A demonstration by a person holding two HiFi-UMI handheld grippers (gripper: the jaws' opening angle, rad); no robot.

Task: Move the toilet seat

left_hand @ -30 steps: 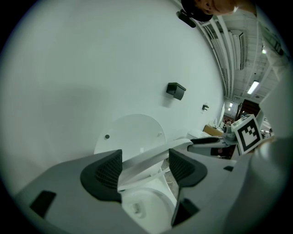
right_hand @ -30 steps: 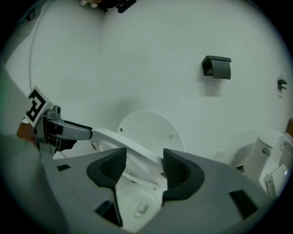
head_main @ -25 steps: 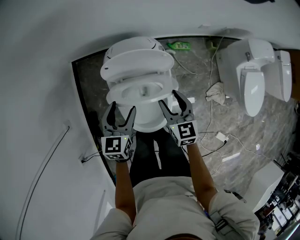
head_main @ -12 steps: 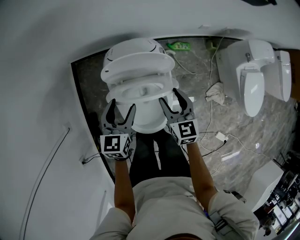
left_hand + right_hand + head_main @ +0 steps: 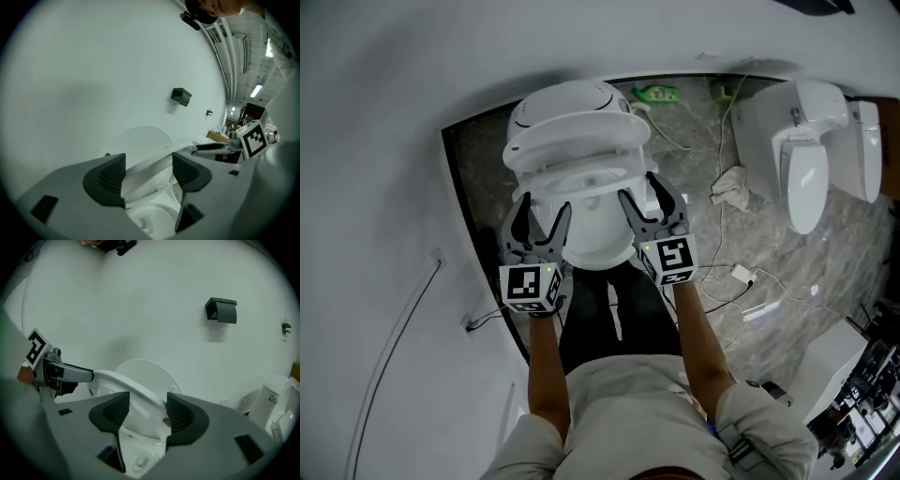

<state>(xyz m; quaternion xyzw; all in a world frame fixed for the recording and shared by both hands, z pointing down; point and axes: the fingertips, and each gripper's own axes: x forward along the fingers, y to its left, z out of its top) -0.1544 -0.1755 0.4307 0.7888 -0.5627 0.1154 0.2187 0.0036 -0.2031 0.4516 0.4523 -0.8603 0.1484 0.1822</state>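
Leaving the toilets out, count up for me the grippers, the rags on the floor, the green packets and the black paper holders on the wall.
Grippers: 2 (left gripper, right gripper)
Rag: 1
Green packet: 1
Black paper holder: 1
Total: 5

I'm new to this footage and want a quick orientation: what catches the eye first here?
A white toilet stands against the white wall at the centre of the head view, its lid up and its seat tilted partway up. The left gripper and right gripper flank the toilet's front, jaws apart, pointing towards the seat. A second toilet stands off to the right on the marbled floor.
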